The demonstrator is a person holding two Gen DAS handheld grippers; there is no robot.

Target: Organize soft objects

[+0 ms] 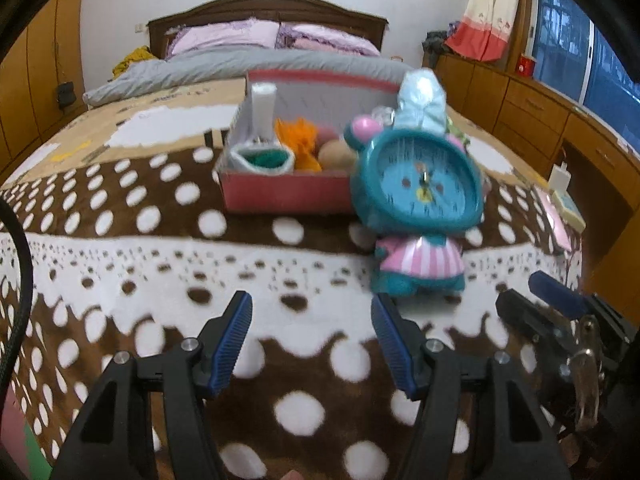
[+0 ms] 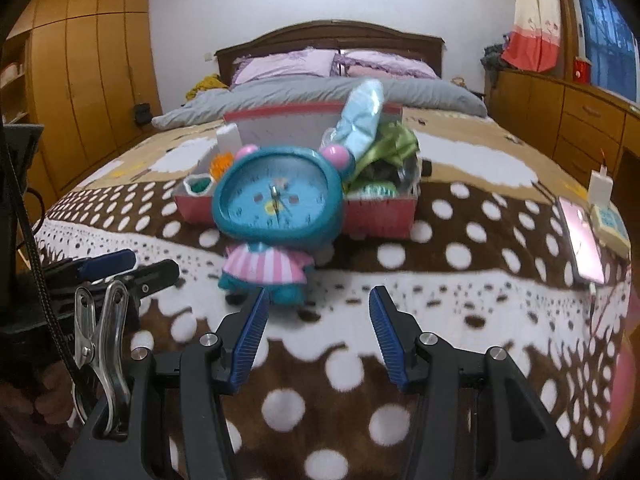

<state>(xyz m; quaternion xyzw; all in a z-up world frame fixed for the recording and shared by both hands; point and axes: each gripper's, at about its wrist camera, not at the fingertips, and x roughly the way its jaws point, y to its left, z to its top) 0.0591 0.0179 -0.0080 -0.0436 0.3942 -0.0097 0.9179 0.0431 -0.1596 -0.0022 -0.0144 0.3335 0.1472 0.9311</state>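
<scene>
Both tools, left tool [image 1: 312, 312] and right tool [image 2: 318, 306], gape wide and empty at lower frame; likely pre-grasp, next reaching past the clock [image 2: 278, 204] toward the box [image 2: 380, 212].

1. Right gripper [image 2: 316, 336] hangs with jaws apart above a brown polka-dot blanket [image 2: 460, 256]
2. A teal clock doll [image 2: 276, 216] stands just beyond, before a red box [image 2: 380, 216] of soft items

Soft, even daylight from the window [image 1: 568, 44] on the right. Clock [image 1: 420, 184] motion-blurred. Fisheye bends edges, corners vignette black.
</scene>
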